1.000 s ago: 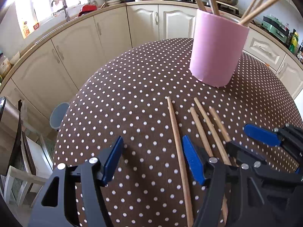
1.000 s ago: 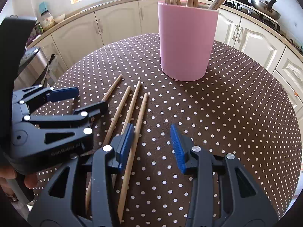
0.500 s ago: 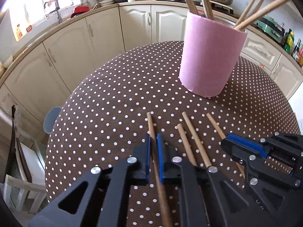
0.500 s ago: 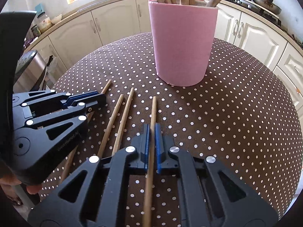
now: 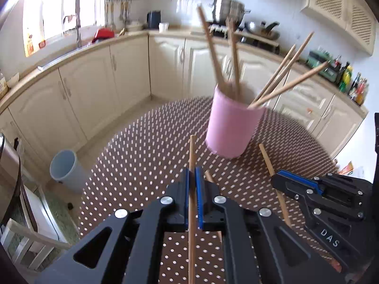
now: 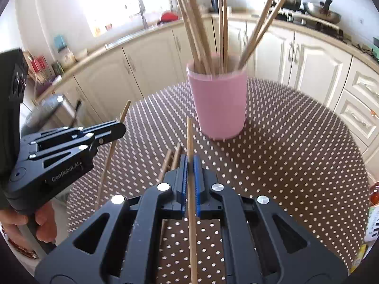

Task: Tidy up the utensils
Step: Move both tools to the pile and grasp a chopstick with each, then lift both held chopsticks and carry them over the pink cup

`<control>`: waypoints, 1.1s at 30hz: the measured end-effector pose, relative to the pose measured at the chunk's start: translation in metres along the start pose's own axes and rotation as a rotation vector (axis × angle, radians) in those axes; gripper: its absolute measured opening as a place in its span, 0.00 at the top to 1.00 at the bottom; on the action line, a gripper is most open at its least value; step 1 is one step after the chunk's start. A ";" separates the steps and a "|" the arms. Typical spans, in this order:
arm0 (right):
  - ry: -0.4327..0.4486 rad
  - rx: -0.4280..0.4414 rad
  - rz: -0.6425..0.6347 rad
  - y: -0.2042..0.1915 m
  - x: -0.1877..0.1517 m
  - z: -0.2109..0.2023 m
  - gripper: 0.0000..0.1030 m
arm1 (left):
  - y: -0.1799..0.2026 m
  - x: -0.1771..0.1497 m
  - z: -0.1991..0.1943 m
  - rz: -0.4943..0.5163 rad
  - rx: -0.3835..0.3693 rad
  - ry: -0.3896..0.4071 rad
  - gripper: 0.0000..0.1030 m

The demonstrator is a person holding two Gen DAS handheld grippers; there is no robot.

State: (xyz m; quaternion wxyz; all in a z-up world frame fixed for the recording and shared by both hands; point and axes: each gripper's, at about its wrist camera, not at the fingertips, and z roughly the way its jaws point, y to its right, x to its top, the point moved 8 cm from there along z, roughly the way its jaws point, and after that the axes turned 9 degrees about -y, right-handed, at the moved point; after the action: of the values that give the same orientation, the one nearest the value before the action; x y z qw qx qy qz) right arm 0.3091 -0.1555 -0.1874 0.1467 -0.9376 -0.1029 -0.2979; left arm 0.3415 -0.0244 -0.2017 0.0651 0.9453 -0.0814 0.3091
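Both grippers have closed and risen off the table since a second ago, each taking one stick with it. The left gripper (image 5: 192, 184) is clamping a thin wooden chopstick (image 5: 191, 156) between its blue ribbed pads, and the right gripper (image 6: 190, 165) is pinching a second wooden chopstick (image 6: 189, 137) the same way. Each stick is running along its gripper's fingers, its free end pointing forward and up toward the tall pink cylindrical holder (image 6: 219, 104), which is standing ahead on the brown white-dotted tablecloth (image 6: 296, 165) already bristling with sticks. The holder is sitting almost straight ahead of the right gripper and ahead-right of the left, so the right looks better lined up. Two more loose chopsticks (image 6: 169, 163) are lying on the cloth between the grippers.
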 end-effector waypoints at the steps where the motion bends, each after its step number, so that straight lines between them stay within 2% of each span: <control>1: 0.030 0.004 -0.001 -0.001 0.002 -0.012 0.94 | 0.003 0.002 -0.012 0.006 -0.003 0.025 0.94; 6: 0.139 0.025 -0.006 -0.013 0.011 -0.057 0.94 | 0.016 0.009 -0.054 0.016 -0.034 0.121 0.94; 14: 0.254 0.026 -0.002 -0.021 0.019 -0.096 0.94 | 0.034 0.016 -0.103 0.037 -0.056 0.244 0.94; 23: 0.338 0.018 -0.002 -0.017 0.028 -0.122 0.95 | 0.034 0.026 -0.129 0.011 -0.063 0.313 0.94; 33: 0.405 -0.001 -0.017 -0.008 0.052 -0.144 0.95 | 0.038 0.062 -0.140 -0.004 -0.066 0.364 0.94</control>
State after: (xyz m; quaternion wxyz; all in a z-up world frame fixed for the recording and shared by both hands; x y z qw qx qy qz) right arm 0.2726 -0.1912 -0.0427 0.1613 -0.8577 -0.0789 -0.4817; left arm 0.3031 -0.0444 -0.0506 0.1104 0.8712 -0.0766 0.4722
